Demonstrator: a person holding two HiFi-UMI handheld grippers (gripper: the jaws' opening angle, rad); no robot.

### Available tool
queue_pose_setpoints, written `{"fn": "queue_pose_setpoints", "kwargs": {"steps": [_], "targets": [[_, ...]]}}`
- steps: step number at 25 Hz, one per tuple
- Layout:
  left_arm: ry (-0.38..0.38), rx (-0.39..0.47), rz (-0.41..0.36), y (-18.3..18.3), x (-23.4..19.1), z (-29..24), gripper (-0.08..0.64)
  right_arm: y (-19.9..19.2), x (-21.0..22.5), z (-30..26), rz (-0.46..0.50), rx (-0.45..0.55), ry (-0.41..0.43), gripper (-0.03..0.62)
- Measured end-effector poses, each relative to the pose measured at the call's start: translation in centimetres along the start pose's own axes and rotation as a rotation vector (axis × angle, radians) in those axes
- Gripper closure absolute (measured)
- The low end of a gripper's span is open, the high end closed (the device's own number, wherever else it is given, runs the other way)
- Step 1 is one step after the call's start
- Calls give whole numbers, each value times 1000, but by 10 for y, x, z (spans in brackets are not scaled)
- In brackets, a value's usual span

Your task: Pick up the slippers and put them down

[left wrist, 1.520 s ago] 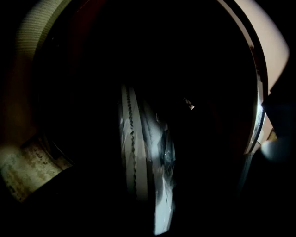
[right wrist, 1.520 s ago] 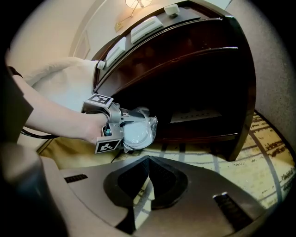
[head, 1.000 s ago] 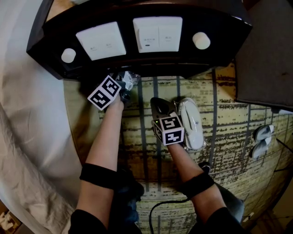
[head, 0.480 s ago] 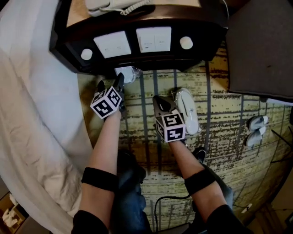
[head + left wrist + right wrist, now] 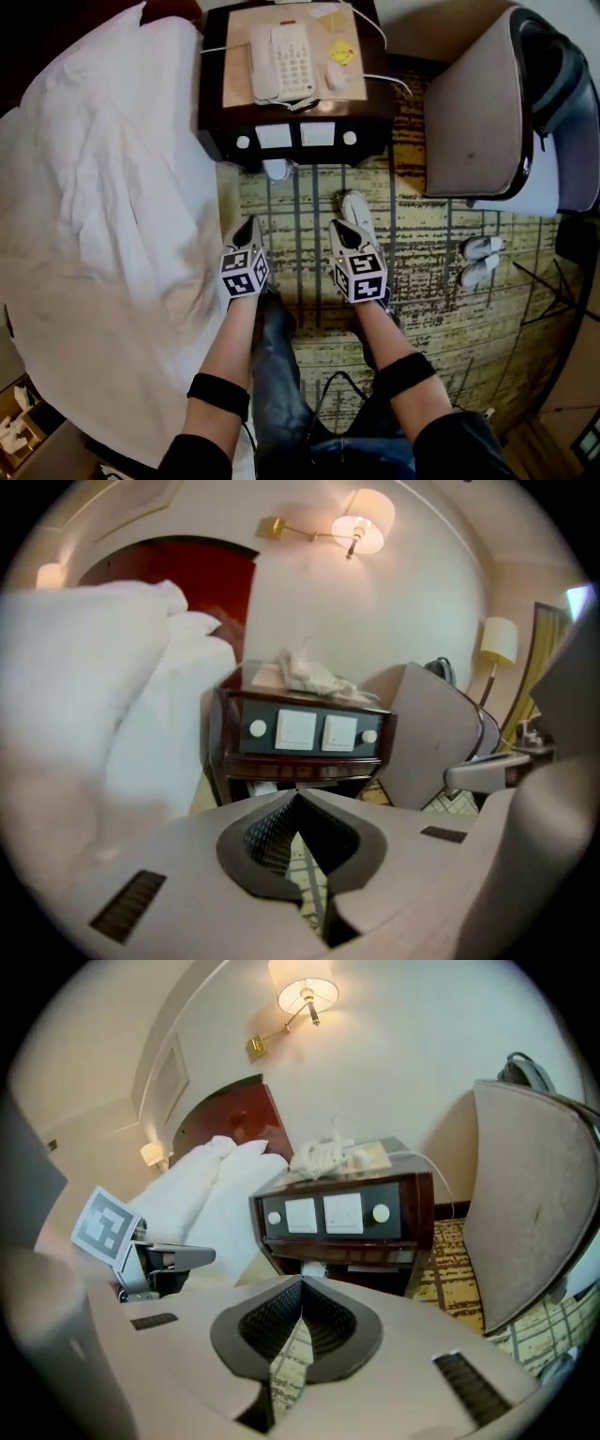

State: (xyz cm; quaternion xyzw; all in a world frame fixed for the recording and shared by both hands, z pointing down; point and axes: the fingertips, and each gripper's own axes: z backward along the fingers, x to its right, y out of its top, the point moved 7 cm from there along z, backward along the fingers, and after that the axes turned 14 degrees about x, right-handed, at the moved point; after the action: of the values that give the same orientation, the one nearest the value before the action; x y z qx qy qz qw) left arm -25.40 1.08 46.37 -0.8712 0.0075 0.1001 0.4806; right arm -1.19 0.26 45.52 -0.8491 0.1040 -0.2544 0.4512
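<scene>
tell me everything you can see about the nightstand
The nightstand is dark glossy wood with a lighter tan top. Its front panel holds two white switch plates between two round white knobs. It stands upright on the patterned carpet, between the white bed and a grey chair. A white phone and a yellow item lie on top. A white bundle sits at its foot.
</scene>
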Motion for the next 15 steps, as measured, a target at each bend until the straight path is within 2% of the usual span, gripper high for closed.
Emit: {"fn": "queue_pose_setpoints", "kwargs": {"steps": [7, 15], "targets": [[-130, 17, -113, 113, 67, 133, 552, 116, -46, 102, 47, 25, 61, 591], [-167, 105, -157, 213, 101, 241, 552, 209, -58, 198, 92, 63, 92, 591]]}}
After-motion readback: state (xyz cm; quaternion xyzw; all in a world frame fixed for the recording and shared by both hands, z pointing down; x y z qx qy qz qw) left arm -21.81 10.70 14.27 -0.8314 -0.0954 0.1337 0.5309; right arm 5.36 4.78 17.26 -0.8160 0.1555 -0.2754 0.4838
